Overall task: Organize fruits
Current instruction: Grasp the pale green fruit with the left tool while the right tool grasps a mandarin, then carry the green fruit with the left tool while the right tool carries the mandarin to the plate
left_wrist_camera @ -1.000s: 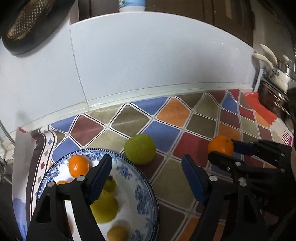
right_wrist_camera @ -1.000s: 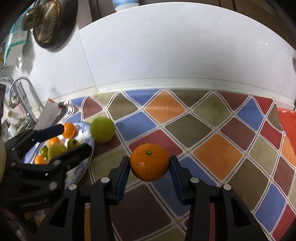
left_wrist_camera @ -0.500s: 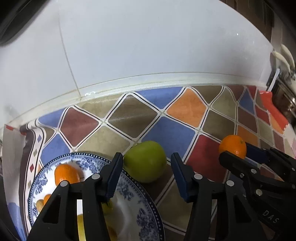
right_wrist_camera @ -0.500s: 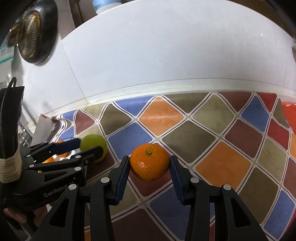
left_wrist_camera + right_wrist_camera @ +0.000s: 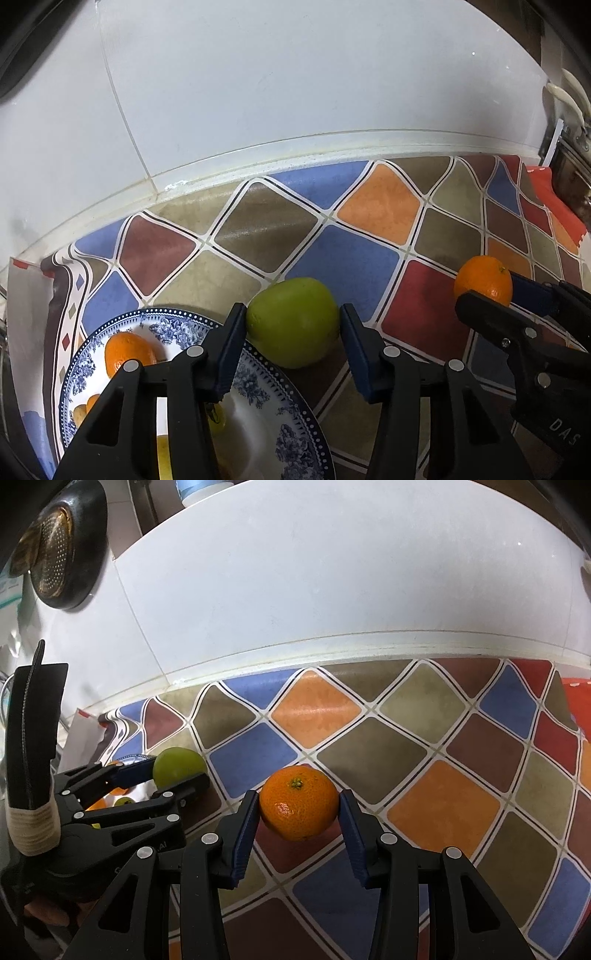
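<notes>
A green apple [image 5: 291,323] rests on the patterned mat just beyond the rim of a blue-and-white plate [image 5: 166,312]. My left gripper [image 5: 291,321] is closing around it, its blue pads touching the apple's two sides. The plate holds a mandarin [image 5: 127,350] and other small fruits, partly hidden by the gripper. In the right wrist view my right gripper [image 5: 299,805] is shut on an orange mandarin [image 5: 298,801], held above the mat to the right of the apple [image 5: 179,766] and the left gripper [image 5: 173,775]. That mandarin [image 5: 484,278] also shows in the left wrist view.
The diamond-patterned mat [image 5: 443,805] covers the counter up to a white tiled wall [image 5: 332,572]. A metal strainer [image 5: 55,554] hangs at the upper left. Pots with white handles [image 5: 567,96] and a red cloth [image 5: 557,206] lie at the far right.
My left gripper moved forward off the plate and down to the green apple, and its jaws narrowed around it. The right gripper kept its hold on the mandarin and shifted slightly.
</notes>
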Tool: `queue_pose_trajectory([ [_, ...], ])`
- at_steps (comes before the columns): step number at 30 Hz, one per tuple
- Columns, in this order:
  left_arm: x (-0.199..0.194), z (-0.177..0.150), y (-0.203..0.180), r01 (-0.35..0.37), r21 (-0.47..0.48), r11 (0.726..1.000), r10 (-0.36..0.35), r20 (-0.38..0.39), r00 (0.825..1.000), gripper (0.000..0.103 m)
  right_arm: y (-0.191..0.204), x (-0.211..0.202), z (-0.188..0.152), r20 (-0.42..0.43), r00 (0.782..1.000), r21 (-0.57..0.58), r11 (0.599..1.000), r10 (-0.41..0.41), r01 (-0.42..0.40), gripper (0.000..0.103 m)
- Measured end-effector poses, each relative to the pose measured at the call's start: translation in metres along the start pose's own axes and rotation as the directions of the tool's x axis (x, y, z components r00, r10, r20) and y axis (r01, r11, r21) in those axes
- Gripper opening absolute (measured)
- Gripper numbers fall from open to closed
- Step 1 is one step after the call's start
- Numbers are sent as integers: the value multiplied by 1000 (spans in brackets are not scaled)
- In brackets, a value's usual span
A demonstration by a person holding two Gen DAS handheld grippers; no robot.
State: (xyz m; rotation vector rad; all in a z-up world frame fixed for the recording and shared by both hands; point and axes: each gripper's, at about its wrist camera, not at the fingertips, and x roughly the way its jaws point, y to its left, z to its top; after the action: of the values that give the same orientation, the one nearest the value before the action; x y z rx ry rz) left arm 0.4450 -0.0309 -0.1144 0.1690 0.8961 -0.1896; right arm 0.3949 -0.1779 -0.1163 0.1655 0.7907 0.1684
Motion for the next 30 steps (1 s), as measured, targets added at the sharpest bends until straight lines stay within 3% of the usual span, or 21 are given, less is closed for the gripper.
queue_pose_trajectory([
  [12, -43, -5, 5, 33, -40, 999, -30, 79, 996, 50, 7, -17, 4, 18, 1000, -26, 1000, 6, -5, 44],
  [20, -92, -23, 10, 63, -71, 996, -52, 137, 989, 50, 26, -54, 1, 53, 998, -80, 997, 12, -8, 44],
  [30, -158, -59, 29, 39, -112, 993, -16, 205, 979, 50, 64, -105, -10, 101, 994, -155, 988, 42, -26, 44],
])
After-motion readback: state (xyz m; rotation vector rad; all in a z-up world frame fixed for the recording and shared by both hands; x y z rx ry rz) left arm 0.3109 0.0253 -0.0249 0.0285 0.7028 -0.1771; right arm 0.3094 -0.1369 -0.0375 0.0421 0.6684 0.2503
